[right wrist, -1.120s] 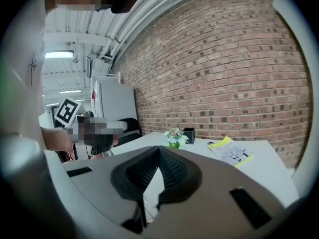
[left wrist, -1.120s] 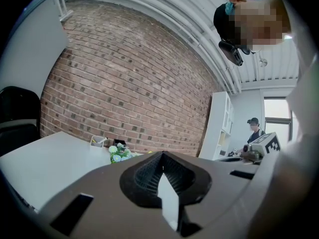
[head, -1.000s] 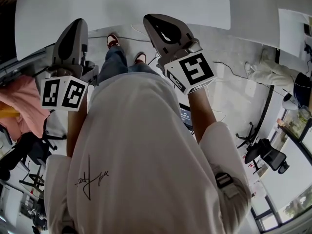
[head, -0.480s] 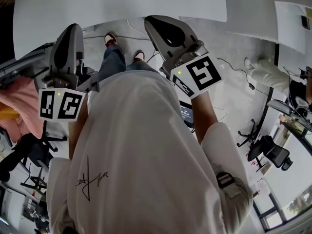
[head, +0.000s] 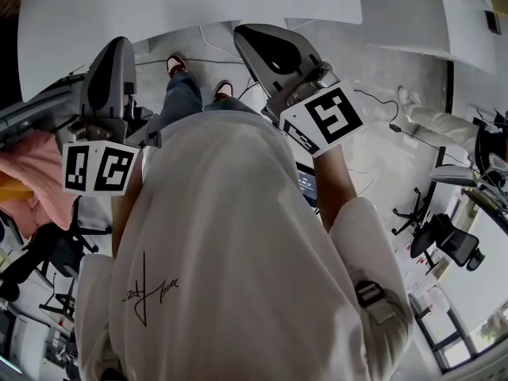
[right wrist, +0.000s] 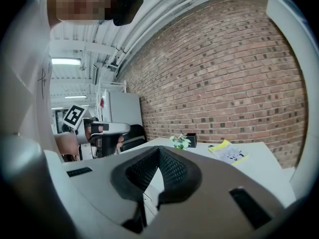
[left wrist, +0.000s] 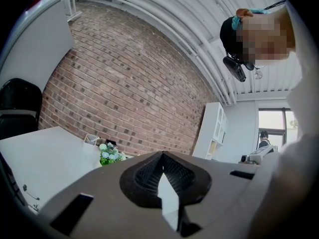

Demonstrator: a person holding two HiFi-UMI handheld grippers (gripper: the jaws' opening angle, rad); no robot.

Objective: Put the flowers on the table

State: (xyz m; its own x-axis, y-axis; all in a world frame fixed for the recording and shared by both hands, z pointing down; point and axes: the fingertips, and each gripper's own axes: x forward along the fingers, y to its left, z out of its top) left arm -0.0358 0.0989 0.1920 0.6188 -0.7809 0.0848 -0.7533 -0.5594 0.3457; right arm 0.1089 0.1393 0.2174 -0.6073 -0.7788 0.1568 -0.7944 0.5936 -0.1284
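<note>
Holding nothing, left claw (left wrist: 162, 156) and right claw (right wrist: 158, 151) are both closed, well apart from the white-green flower bunch (right wrist: 180, 141) at the white counter (right wrist: 259, 158)'s far edge.

My left gripper (left wrist: 162, 154), closed and empty, faces a brick wall (left wrist: 129, 83).
Its jaws meet at the tips with nothing between them; beyond them, flowers (left wrist: 110, 154) stand at the far end of a white table (left wrist: 45, 156), with a black chair (left wrist: 17, 103) at left.

A brick wall (right wrist: 224, 73) fills the right gripper view's two o'clock. Below it, at four o'clock, lies a yellow booklet (right wrist: 227, 152).
</note>
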